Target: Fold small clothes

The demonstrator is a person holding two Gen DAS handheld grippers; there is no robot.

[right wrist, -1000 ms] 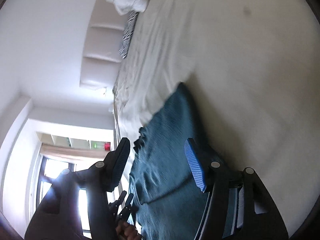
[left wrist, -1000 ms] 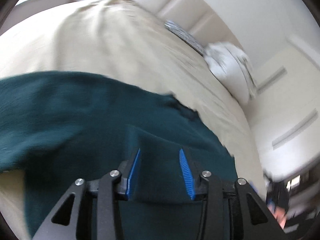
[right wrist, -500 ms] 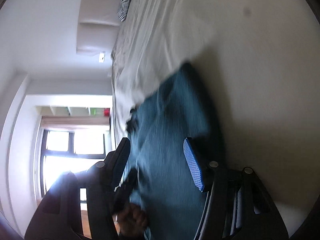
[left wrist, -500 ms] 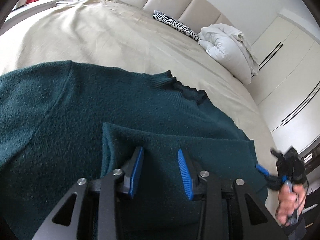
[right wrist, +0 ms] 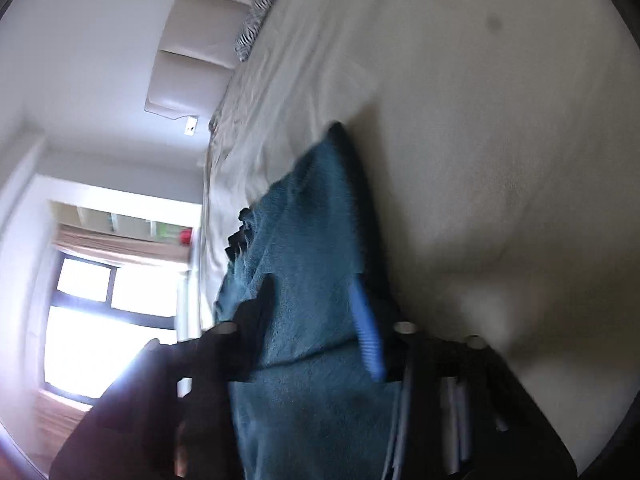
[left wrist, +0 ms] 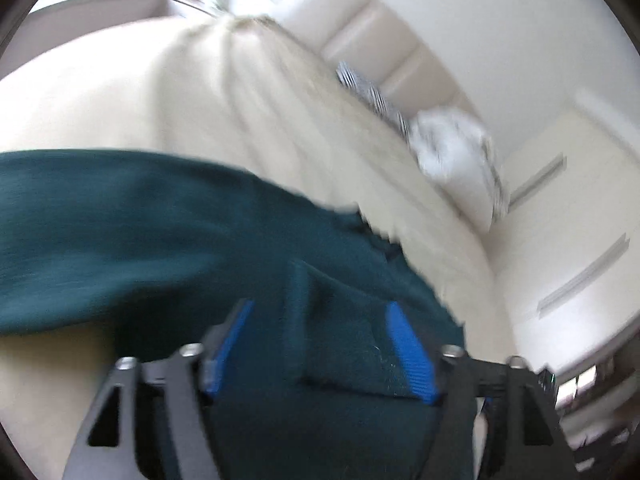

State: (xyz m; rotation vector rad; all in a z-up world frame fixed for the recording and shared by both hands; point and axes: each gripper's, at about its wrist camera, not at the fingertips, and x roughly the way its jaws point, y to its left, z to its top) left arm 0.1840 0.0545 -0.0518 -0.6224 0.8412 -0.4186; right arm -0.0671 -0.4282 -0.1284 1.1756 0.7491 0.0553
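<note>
A dark green knit sweater lies spread on the beige bed. A folded part of it lies on top of its body. My left gripper is open just above that fold, one blue pad on each side. In the right wrist view the sweater runs between the fingers of my right gripper, which is open over it. Both views are blurred by motion.
A padded headboard, a zebra-striped cushion and a white duvet bundle are at the far end of the bed. White wardrobe doors stand at the right. A bright window is beyond the bed's left side.
My left gripper's fingers have spread wider over the fold and its view has swung and blurred. My right gripper has shifted along the sweater's edge.
</note>
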